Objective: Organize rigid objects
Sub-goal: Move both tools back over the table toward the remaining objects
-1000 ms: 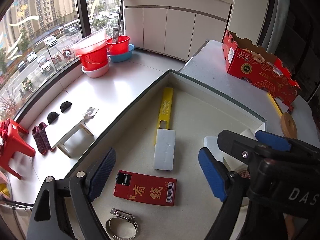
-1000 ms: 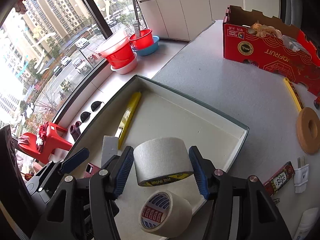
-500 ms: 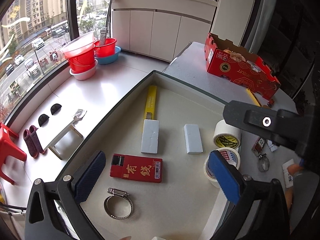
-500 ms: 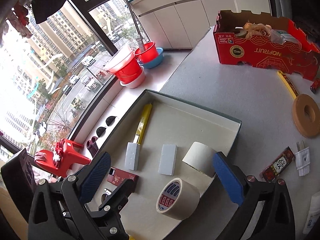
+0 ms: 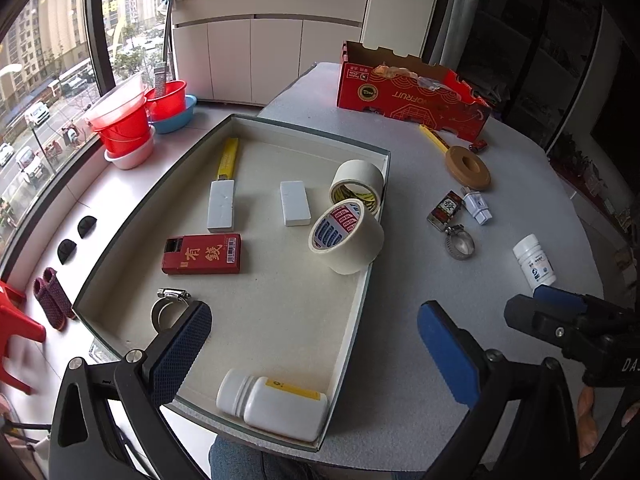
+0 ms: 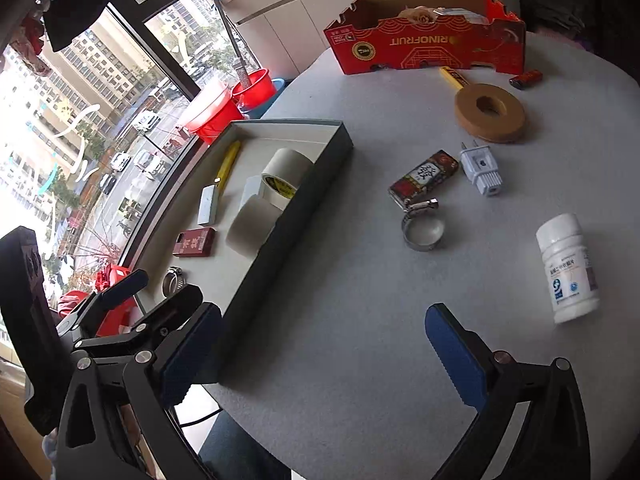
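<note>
Cream tape rolls point(image 5: 347, 236) lie inside the shallow tray point(image 5: 362, 300); both grippers' ribbed blue jaws gape wide, holding nothing.

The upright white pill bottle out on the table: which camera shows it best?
The right wrist view: the white pill bottle stands close, label facing the camera. The left wrist view shows it smaller, near the edge, label less clear.

Worktop point(image 6: 360, 320): grey, matt, fine-grained texture. Tray point(image 5: 280, 320): matt off-white lining, dark outer wall. Tape rolls point(image 5: 346, 236): matt cream paper. Hose clamp point(image 6: 423, 229): shiny metal. Pill bottle point(image 6: 568, 264): glossy white plastic, paper label. Red box point(image 6: 428, 46): printed cardboard. Disc point(image 6: 490, 113): matt tan, wood-like. Tongs pads point(image 5: 448, 354): blue ribbed rubber.
</note>
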`<state>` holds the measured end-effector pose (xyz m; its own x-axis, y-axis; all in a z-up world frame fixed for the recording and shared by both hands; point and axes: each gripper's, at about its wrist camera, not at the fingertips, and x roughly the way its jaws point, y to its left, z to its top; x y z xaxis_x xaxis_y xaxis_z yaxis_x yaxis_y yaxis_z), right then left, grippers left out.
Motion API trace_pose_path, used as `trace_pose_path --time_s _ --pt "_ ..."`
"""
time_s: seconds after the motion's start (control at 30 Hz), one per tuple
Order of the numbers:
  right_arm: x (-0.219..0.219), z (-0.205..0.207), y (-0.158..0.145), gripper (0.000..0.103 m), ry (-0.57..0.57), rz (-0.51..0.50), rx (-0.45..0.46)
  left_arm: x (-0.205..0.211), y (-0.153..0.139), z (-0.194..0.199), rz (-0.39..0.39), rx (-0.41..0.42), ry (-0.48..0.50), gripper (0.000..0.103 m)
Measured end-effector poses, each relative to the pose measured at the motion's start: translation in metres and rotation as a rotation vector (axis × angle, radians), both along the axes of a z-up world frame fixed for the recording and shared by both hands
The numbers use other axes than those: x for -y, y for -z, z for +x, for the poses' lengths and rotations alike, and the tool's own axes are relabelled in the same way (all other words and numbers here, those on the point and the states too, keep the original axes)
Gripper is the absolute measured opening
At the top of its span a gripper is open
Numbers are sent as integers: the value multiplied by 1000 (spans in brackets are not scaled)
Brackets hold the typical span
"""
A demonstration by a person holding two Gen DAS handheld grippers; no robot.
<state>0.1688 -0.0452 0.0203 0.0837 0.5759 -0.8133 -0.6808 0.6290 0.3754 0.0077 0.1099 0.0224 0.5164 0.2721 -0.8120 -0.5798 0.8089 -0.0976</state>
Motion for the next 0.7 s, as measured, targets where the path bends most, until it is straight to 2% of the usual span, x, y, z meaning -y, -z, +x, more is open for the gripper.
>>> trace_pose_path --time_s 0.13,0.23,0.37,0.5,0.7 --pt "55 12 10 102 140 -27 -13 28 -3 10 -38 0 35 103" --pt "87 20 24 102 218 -82 -36 53 -3 24 -78 -7 79 103" --pt "117 27 38 102 287 -171 -9 84 3 45 -94 -45 101 103" --pt "136 31 53 102 298 -276 47 99 11 75 -83 -70 68 103" --pt "146 25 57 103 249 -328 161 97 29 127 -46 -99 -12 103"
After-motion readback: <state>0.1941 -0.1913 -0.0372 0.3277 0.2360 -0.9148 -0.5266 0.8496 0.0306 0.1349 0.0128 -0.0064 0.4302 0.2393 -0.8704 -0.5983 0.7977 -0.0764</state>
